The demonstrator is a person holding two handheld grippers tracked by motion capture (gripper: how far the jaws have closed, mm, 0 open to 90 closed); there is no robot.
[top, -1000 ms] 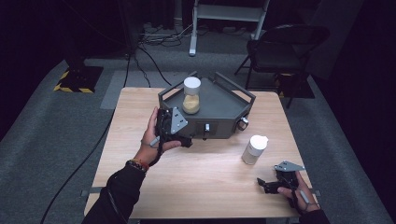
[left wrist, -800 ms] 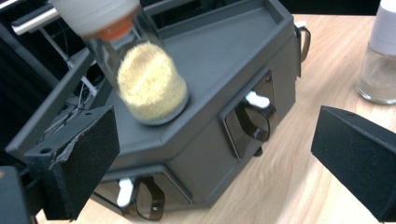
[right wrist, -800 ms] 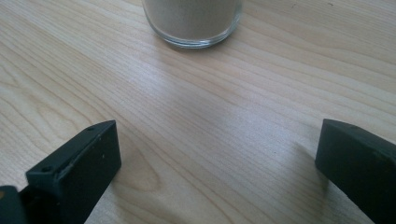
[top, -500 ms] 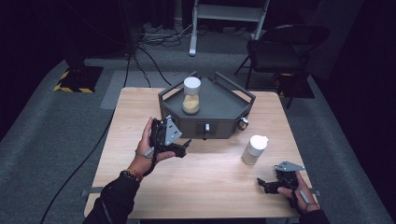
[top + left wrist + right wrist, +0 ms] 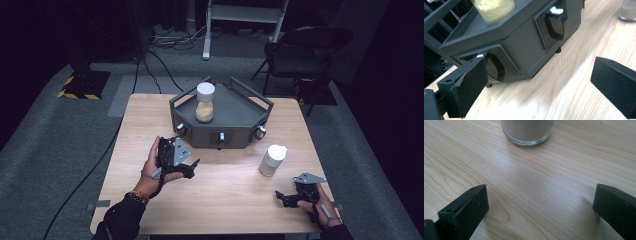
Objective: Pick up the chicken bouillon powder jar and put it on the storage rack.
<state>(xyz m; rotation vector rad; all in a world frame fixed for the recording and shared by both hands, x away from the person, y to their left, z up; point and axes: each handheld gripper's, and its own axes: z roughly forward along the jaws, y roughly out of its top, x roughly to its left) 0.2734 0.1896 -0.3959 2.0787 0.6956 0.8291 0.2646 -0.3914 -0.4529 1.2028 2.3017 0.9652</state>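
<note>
A dark grey six-sided stand (image 5: 200, 132) sits at the back middle of the wooden table (image 5: 225, 210). On it stands a white-lidded jar of yellow grains (image 5: 205, 102). A second white-lidded jar of pale powder (image 5: 272, 160) stands on the table right of the stand. My left gripper (image 5: 192, 167) hovers open in front of the stand's left corner, with nothing between its fingers. In the left gripper view the stand's front wall (image 5: 524, 47), the grain jar (image 5: 494, 8) and the powder jar (image 5: 627, 10) lie ahead. My right gripper (image 5: 280, 197) rests open near the front right edge, and the powder jar (image 5: 526, 131) is ahead of it.
Small knobs (image 5: 220, 136) sit in recesses along the stand's front faces. Behind the table on the grey floor are a dark folding chair (image 5: 305, 50), a white frame (image 5: 240, 12), cables and a yellow-striped base (image 5: 82, 85). Bare wood lies between the two grippers.
My left gripper has drawn back from the stand's left face toward the person and turned its jaws to the right. The right gripper and both jars have stayed put.
</note>
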